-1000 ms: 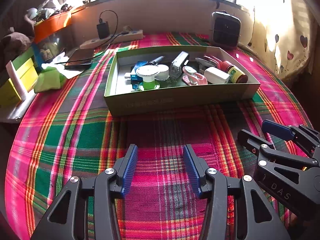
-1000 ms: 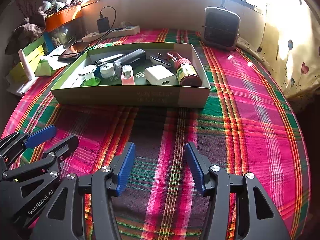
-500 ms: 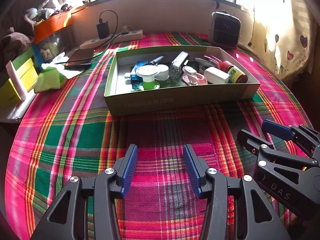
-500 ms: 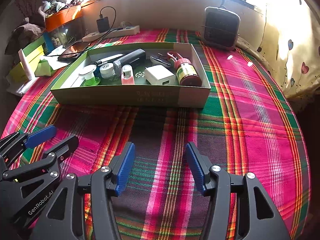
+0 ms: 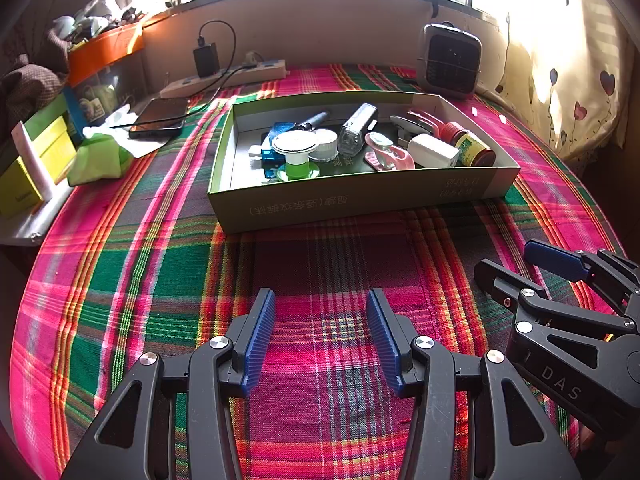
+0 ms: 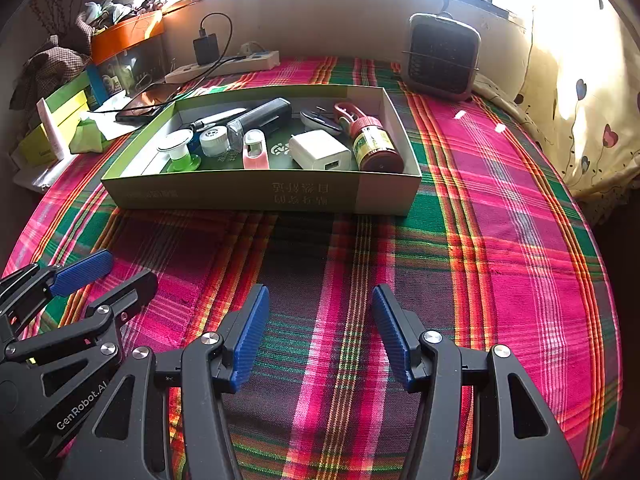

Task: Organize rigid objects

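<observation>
A shallow green cardboard box (image 5: pixel 360 200) (image 6: pixel 248 192) sits mid-table on the plaid cloth. In it lie a white charger block (image 6: pixel 320 152), a red-capped jar (image 6: pixel 374 148), a pink clip (image 6: pixel 253 154), a green-and-white spool (image 5: pixel 297 152), a grey stapler-like device (image 5: pixel 356 128) and other small items. My left gripper (image 5: pixel 320 336) is open and empty, low over the cloth in front of the box. My right gripper (image 6: pixel 320 336) is open and empty beside it; it also shows in the left wrist view (image 5: pixel 532 268), as the left does in the right wrist view (image 6: pixel 108 276).
A small heater (image 6: pixel 442 56) stands at the back right. A power strip (image 5: pixel 228 78) with a charger, a phone (image 5: pixel 160 118), green tissue pack (image 5: pixel 98 158) and yellow boxes (image 5: pixel 36 164) line the back left. A curtain (image 6: pixel 580 80) hangs at right.
</observation>
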The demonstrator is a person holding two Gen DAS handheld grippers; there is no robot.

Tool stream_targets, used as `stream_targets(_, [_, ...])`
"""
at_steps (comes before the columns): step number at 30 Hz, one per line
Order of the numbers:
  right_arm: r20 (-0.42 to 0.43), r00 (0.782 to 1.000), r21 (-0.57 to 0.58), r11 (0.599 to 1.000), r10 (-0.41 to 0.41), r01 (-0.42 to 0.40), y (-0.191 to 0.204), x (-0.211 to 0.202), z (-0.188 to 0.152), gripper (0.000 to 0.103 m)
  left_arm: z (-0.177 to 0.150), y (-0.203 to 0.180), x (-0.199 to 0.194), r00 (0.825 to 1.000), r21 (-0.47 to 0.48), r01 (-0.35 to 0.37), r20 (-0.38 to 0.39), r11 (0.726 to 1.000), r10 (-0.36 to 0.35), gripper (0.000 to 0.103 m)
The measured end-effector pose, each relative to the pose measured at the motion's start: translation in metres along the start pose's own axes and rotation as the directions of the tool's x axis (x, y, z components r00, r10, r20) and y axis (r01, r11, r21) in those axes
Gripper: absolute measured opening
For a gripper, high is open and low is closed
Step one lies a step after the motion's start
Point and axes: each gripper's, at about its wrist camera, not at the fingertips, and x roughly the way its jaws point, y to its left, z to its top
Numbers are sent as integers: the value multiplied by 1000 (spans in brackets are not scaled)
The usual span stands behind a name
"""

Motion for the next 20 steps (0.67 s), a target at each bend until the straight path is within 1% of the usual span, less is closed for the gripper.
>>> stream_targets(20, [0, 1000, 0, 1000, 0, 0, 0, 0, 0, 56, 0, 1, 0, 1000, 0, 0, 0, 1000, 0, 47])
